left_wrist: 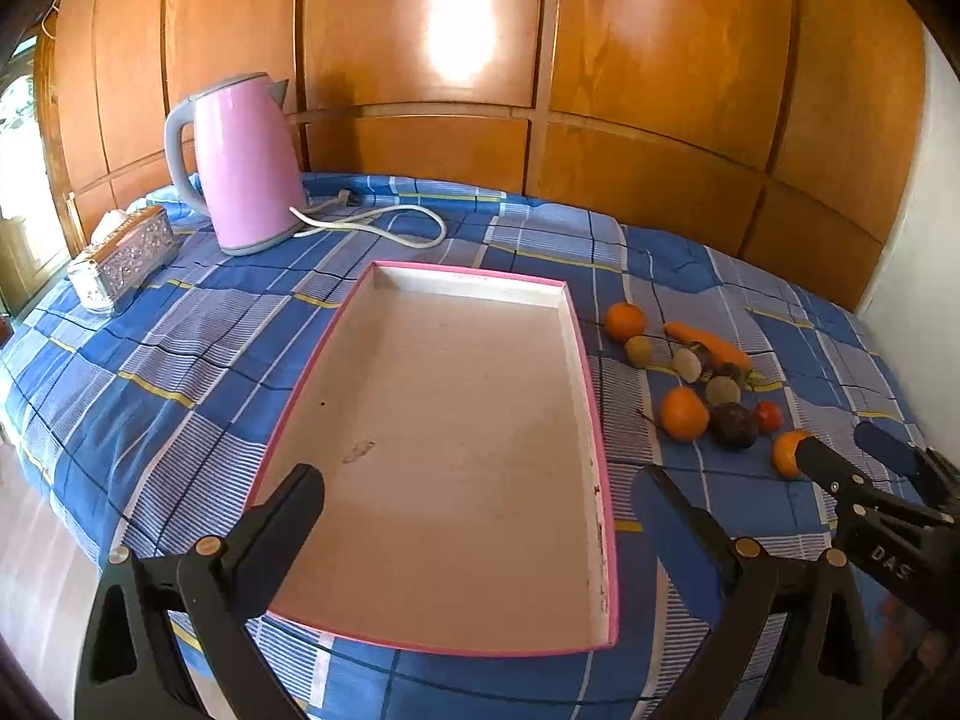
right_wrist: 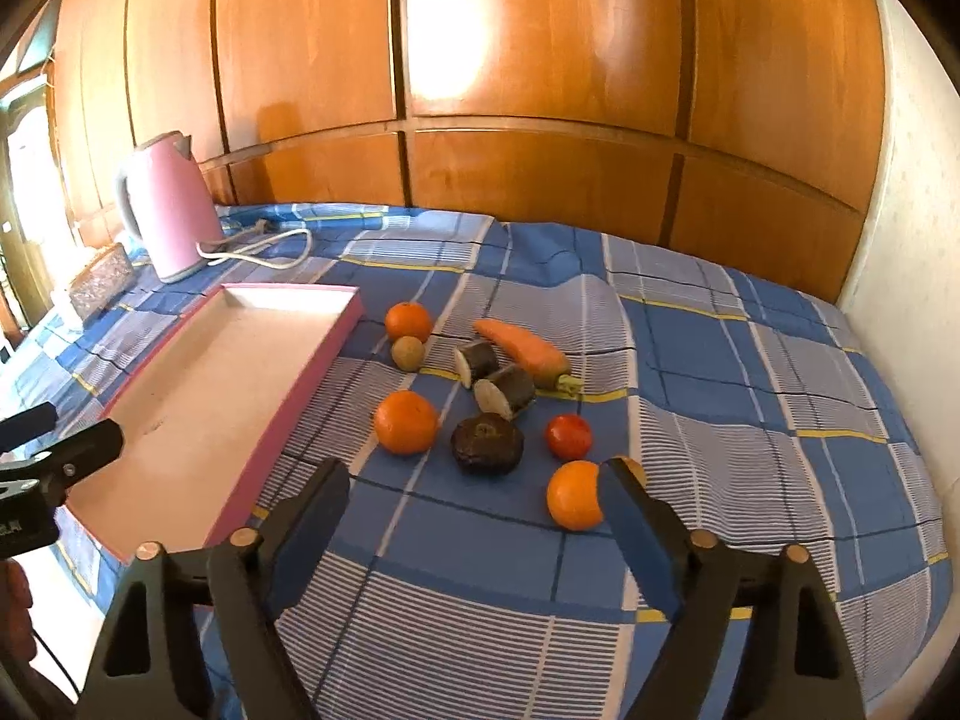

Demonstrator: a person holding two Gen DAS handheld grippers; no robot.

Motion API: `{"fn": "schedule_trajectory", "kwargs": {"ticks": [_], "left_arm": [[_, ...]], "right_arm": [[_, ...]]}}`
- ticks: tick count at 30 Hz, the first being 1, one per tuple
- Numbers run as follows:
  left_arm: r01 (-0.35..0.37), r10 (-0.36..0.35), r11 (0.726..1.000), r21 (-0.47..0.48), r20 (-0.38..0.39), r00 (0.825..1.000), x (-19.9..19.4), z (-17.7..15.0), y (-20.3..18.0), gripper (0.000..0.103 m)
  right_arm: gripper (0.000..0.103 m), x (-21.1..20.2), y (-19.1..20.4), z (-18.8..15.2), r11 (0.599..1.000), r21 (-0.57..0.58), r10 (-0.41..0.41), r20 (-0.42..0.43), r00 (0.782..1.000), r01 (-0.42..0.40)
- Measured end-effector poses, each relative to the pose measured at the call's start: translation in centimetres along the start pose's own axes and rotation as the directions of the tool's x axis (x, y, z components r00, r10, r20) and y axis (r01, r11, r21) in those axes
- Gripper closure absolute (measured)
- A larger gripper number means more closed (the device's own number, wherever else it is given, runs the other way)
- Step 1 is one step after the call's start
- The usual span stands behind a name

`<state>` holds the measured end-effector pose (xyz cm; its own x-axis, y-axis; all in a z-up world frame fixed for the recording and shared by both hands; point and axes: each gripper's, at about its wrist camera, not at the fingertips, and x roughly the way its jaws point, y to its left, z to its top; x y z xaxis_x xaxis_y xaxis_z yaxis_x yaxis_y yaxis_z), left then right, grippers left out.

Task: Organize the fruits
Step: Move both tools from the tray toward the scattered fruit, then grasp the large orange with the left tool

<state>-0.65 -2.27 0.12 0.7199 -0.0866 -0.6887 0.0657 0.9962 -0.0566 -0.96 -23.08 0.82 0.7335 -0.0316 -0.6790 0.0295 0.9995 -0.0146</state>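
The shallow pink-rimmed cardboard tray (left_wrist: pixel 456 420) lies empty on the blue checked cloth (right_wrist: pixel 750 420). Right of the tray, the round orange mandarin (right_wrist: pixel 573 495) touches one finger of the spread, empty right gripper (right_wrist: pixel 474 495). Centre it before closing gently. The left gripper (left_wrist: pixel 480 498) hangs released over the tray.

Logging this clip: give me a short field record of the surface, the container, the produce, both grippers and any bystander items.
surface: blue plaid cloth
container: pink-rimmed tray, nothing in it
produce: three oranges, nearest one; carrot; small red fruit; dark round fruit; all on the cloth right of the tray
left gripper: open, over the tray
right gripper: open, one finger beside the nearest orange
bystanders: pink kettle
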Motion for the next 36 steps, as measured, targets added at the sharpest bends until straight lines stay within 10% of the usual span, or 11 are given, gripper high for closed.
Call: {"fn": "schedule_trajectory", "kwargs": {"ticks": [36], "left_arm": [[0.163, -0.154, 0.983, 0.081, -0.102, 0.983, 2.1, 1.1, -3.0, 0.0]], "right_arm": [[0.057, 1.7, -9.9, -2.1, 0.969, 0.245, 0.019, -0.132, 0.991, 0.014]]}}
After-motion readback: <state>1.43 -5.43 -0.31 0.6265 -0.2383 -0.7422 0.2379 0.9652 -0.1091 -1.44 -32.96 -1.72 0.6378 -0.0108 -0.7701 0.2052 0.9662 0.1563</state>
